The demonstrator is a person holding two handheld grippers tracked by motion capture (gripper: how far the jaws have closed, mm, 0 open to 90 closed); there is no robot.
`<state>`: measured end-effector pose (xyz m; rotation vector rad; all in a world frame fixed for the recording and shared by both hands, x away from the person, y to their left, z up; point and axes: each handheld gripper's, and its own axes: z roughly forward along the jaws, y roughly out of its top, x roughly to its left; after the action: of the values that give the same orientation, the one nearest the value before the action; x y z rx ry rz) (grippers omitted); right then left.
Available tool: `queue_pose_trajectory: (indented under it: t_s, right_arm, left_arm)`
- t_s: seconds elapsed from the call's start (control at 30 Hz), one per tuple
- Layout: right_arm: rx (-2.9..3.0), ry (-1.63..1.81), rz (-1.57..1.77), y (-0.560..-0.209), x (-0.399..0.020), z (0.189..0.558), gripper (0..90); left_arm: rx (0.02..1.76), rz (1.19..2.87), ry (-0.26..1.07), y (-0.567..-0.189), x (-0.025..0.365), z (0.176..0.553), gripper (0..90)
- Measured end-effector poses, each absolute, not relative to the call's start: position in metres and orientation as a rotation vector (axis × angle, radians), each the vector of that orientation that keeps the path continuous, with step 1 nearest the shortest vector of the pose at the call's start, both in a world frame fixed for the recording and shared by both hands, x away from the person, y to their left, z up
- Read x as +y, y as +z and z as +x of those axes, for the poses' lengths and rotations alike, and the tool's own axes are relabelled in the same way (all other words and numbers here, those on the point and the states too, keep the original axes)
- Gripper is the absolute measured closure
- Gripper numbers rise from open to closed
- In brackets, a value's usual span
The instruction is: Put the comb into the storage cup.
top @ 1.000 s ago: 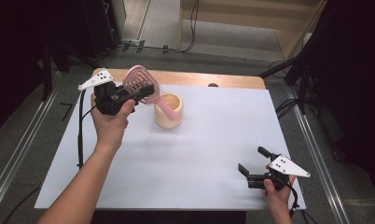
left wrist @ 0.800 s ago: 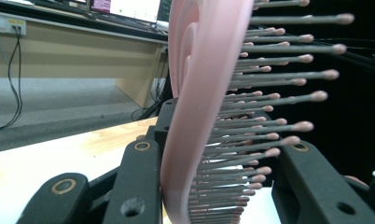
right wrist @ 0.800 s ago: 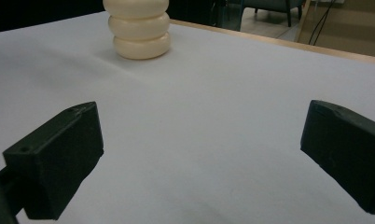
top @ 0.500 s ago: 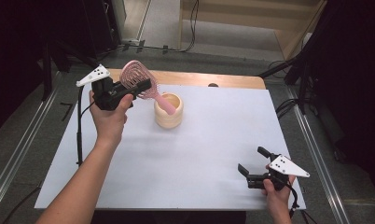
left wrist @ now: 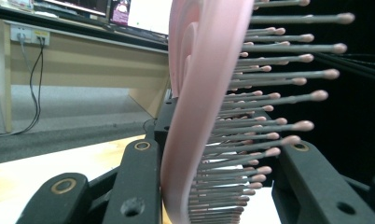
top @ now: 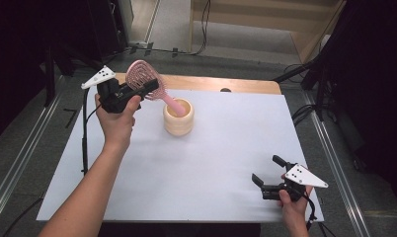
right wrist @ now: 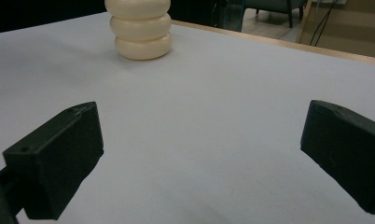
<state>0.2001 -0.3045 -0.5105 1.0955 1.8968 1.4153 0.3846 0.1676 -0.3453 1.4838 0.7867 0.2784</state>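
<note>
left tool (top: 137,95) clamps hairbrush (top: 144,84) | handle in cup (top: 178,117) | right tool (top: 266,174) agape, empty

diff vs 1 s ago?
The left gripper, shut on the brush, drifted slightly left and away from the cup; the brush handle still dips into the cup. Nothing grabbed or released. The right gripper stayed open at the near right of the table; the cup stayed put.
</note>
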Motion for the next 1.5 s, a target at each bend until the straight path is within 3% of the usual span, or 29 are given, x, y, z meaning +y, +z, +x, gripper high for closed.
queue_pose_trajectory:
  t_s: [1.5]
  right_arm:
    - [1.898, 1.417, 1.089, -0.511, -0.305, 0.2, 0.0]
  left_arm:
    - [0.837, 1.514, 0.37, -0.366, 0.156, 0.402, 64.2]
